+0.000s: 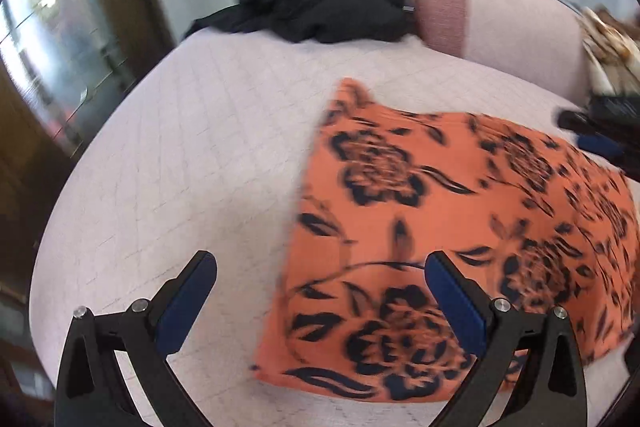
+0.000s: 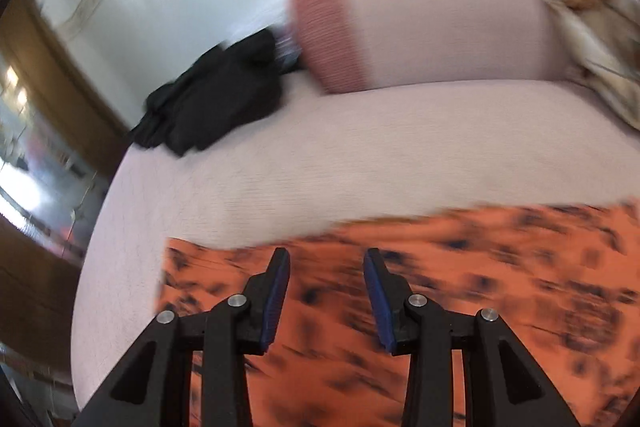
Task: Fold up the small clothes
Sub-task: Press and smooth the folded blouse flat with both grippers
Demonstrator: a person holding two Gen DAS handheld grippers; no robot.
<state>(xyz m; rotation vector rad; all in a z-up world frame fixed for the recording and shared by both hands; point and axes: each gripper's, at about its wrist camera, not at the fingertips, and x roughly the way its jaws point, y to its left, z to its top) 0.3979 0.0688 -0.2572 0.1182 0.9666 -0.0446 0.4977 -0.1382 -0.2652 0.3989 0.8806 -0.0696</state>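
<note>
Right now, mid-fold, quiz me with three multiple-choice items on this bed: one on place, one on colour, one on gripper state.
1. The black clothes lie:
A. at the bed's far end beside the pink pillow
B. on the orange garment
C. between the jaws

2. The garment nearest the grippers is:
A. plain white
B. orange with black flowers
C. blue striped

3. The left gripper is:
A. shut on cloth
B. open, empty
C. out of view

Answers: 1 A, both lie together far off. 2 B, the print shows. 3 B, fingers stand wide apart.

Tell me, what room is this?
Probably a bedroom: a quilted pink bed cover, a pink bolster pillow at its head, and clothes lying on it, an orange flowered garment and a black one.
</note>
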